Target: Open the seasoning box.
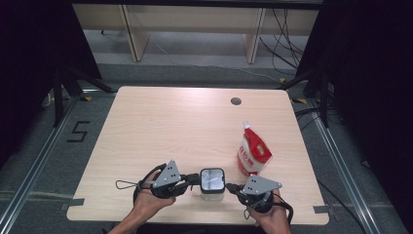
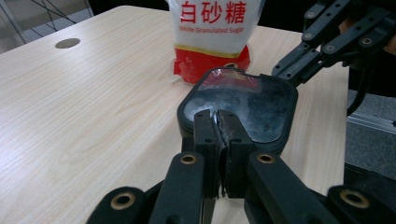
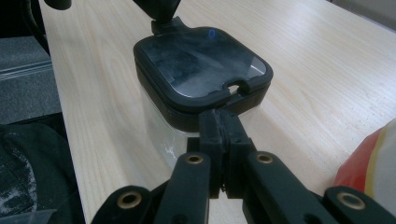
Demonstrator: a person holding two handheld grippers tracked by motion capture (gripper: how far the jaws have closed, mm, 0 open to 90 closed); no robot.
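A clear square container with a black-rimmed lid [image 1: 212,181] [image 2: 254,100] [image 3: 201,60] stands near the table's front edge. My left gripper [image 1: 196,179] [image 2: 219,122] meets its left side, shut on a small tab [image 3: 163,25] at the lid's edge. On the opposite side, my right gripper [image 1: 230,186] [image 3: 223,125] is shut too, with its tips against the lid's rim below a notch. Whether anything is pinched there is hidden. A hand holds each gripper.
A red and white bag of granulated sugar [image 1: 253,151] [image 2: 212,32] [image 3: 373,170] stands just behind and to the right of the container. A round cable hole [image 1: 236,101] [image 2: 67,43] sits near the pale wooden table's [image 1: 160,131] far edge.
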